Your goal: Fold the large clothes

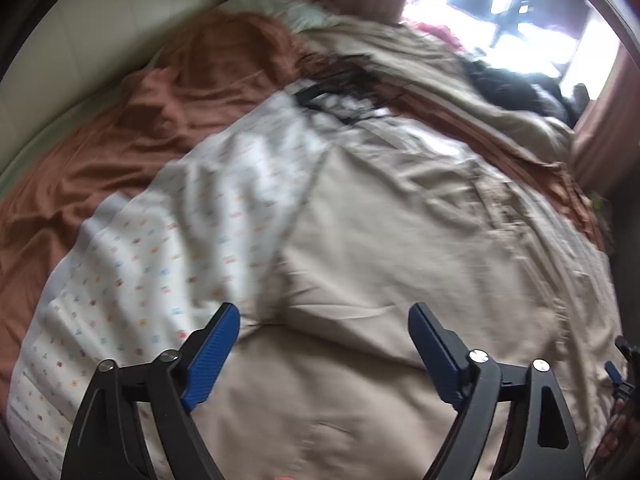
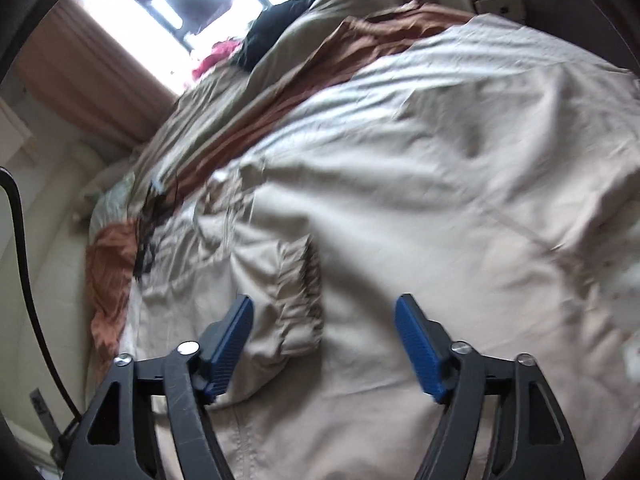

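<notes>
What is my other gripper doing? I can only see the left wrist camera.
Observer: The right gripper is open. Its fingers hold nothing above the beige garment.
Operator: Is anything bumpy near it?
Observer: Yes, a gathered cuff lies on the garment, close beside one finger.
Operator: What else is over there?
Observer: A black cable runs down the edge of that view, beside the bed.

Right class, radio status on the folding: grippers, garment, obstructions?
Left gripper open, empty. Right gripper open, empty. Beige garment lying on bed, released. Patterned white cloth alongside.
</notes>
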